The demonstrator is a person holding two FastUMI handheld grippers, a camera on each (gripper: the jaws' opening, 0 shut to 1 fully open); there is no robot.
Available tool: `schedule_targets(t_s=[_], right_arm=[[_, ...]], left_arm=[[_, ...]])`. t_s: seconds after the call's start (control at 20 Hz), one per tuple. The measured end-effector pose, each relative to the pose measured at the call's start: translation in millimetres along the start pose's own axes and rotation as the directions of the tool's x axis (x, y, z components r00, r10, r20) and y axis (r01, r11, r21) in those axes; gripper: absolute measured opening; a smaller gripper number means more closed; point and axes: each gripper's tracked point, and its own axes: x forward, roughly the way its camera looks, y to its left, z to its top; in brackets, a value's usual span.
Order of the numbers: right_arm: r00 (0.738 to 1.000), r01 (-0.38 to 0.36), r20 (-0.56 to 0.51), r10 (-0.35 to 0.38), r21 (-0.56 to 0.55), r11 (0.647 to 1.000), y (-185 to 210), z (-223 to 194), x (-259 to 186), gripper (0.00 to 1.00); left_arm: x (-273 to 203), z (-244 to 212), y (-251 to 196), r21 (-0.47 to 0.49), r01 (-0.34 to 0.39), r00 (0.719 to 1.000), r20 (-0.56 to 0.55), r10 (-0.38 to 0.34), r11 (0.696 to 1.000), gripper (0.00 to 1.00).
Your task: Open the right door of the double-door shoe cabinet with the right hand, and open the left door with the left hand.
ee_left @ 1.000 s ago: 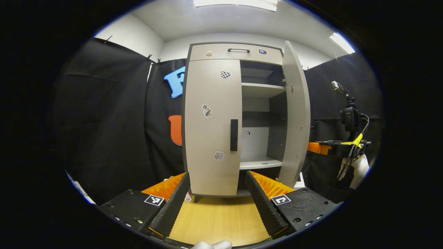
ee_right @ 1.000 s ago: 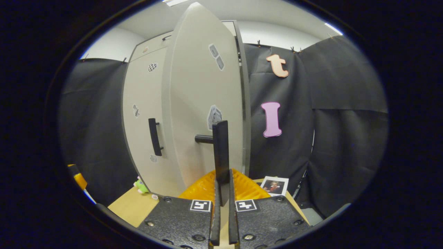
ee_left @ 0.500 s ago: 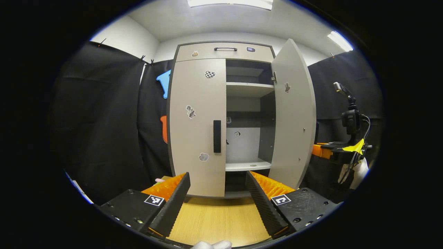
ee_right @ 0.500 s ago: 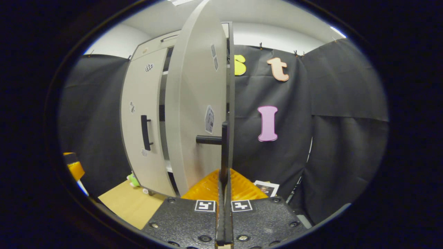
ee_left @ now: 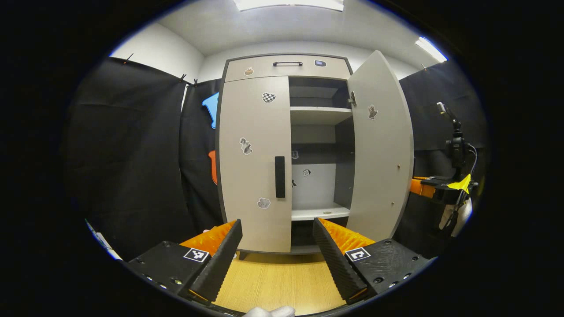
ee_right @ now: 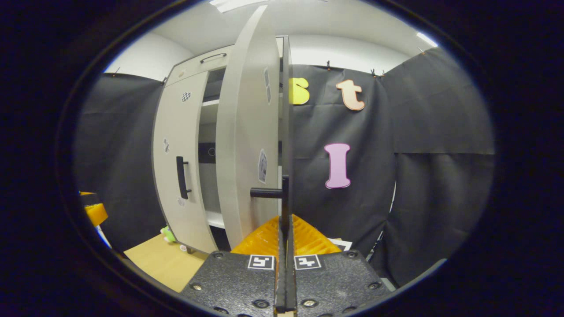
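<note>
The shoe cabinet stands ahead in the left gripper view. Its left door [ee_left: 253,163] is closed, with a dark vertical handle [ee_left: 280,177]. My left gripper [ee_left: 277,229] is open, in front of that door and apart from it. The right door [ee_left: 381,149] stands swung out, showing the shelves [ee_left: 319,115] inside. In the right gripper view that door [ee_right: 246,132] is nearly edge-on, and my right gripper [ee_right: 285,224] is shut on its handle [ee_right: 285,198]. The right gripper [ee_left: 434,187] also shows beyond the open door, held by a gloved hand [ee_left: 458,215].
A top drawer [ee_left: 287,68] with its own handle sits above the doors. The floor [ee_left: 277,281] is light wood. A small green toy [ee_right: 167,234] lies by the cabinet's foot. A photo [ee_right: 341,242] lies on the floor near the black cloth wall.
The right door has swung wider open, drawn by my right gripper on its handle. My left gripper has stayed open in front of the closed left door.
</note>
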Motion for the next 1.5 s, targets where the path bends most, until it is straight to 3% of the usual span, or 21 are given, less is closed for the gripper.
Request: schedule_targets(t_s=[0.4,0.5,0.7,0.8,0.9,1.25,1.5], right_arm=[[0.998,0.063,-0.003,-0.063,0.022,0.998,-6,8,-22,0.08],[0.996,0.093,0.002,-0.093,0.007,0.996,-8,13,-36,0.2],[0.992,0.124,0.032,-0.124,0.004,0.992,9,24,-67,0.8],[0.994,0.108,0.026,-0.109,0.015,0.994,34,20,-79,0.84],[0.994,0.104,0.015,-0.104,0.015,0.994,57,8,-88,0.98],[0.999,0.021,-0.035,-0.021,-0.007,1.0,143,-40,-102,1.0],[0.998,0.013,-0.058,-0.012,0.025,1.0,154,-41,-101,1.0]], left_arm=[[10,0,20,0.001,0.017,1.0,0.003,-0.017,1.0,0.96],[16,0,30,0.001,0.019,1.0,0.006,-0.019,1.0,0.96],[29,-2,46,0.008,0.024,1.0,0.006,-0.024,1.0,0.96],[38,-3,54,0.019,0.025,1.0,0.012,-0.026,0.999,0.96],[47,-6,61,0.025,0.027,1.0,0.01,-0.027,0.999,0.96],[82,-21,61,0.022,0.063,0.998,-0.011,-0.062,0.998,0.96],[125,-19,49,0.009,0.096,0.995,0.003,-0.096,0.995,0.96]])
